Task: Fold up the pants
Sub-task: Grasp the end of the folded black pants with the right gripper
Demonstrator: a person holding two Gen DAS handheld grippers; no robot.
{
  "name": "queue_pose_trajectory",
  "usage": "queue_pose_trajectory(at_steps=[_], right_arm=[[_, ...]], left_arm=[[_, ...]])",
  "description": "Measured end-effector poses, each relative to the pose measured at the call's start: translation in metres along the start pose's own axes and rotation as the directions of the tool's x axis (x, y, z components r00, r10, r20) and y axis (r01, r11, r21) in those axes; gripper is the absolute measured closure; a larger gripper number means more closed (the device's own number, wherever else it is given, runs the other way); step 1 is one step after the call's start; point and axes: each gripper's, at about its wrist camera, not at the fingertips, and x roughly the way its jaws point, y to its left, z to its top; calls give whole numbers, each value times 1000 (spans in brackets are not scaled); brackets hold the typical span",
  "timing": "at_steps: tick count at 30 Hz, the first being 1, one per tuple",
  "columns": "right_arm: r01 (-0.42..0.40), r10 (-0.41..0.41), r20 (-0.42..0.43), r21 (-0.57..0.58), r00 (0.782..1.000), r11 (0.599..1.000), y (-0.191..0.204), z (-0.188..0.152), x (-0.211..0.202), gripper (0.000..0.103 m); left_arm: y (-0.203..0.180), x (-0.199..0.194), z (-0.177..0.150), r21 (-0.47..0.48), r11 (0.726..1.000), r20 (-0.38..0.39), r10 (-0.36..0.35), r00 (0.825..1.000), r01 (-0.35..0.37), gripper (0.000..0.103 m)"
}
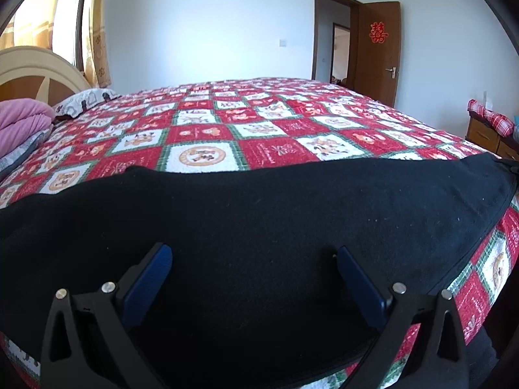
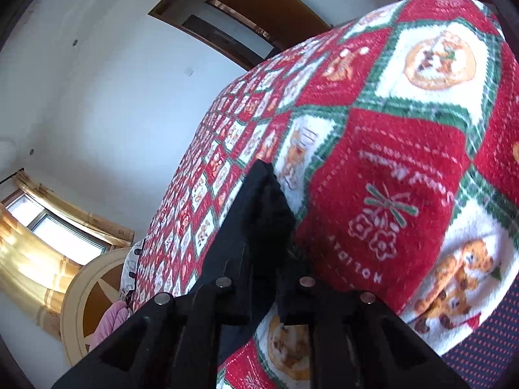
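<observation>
Right gripper (image 2: 264, 246) clamping down on a bunched edge of the black pants (image 2: 259, 201), jaws drawn nearly together with the dark cloth pinched between them, tilted steeply against the side of the bed. Pants edge rising from the jaws onto the red, white and green holiday quilt (image 2: 405, 162), which is draping over the mattress corner.

Left gripper (image 1: 253, 259) hovering with jaws spread wide, blue pads (image 1: 155, 269) standing well apart and nothing caught between them. Pants (image 1: 259, 214) lying flat beneath and ahead of those fingers, stretching across the near edge of the quilt (image 1: 227, 123) from left to right. Farther out, lying at the left by the cream headboard (image 1: 29, 71): a patterned pillow (image 1: 84, 99) and folded pink bedding (image 1: 22, 120). Standing open in the far wall: a brown door (image 1: 378, 52).
</observation>
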Motion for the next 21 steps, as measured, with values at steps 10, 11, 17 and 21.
queue_pose_trajectory(at_steps=[10,11,17,21], right_arm=[[50,-23,99,-269,995,962,48,-8,-8,93],[57,-27,107,-288,994,956,51,-9,-8,93],[81,-51,113,-278,992,957,48,-6,-7,93],[88,-50,124,-317,991,945,59,-9,-9,93]], left_arm=[[4,-3,-1,-31,999,-20,-17,1000,17,0],[4,-3,-1,-33,999,-22,-18,1000,17,0],[9,-10,-1,-50,999,-33,-25,999,23,0],[23,-17,-1,-93,996,-27,13,1000,-15,0]])
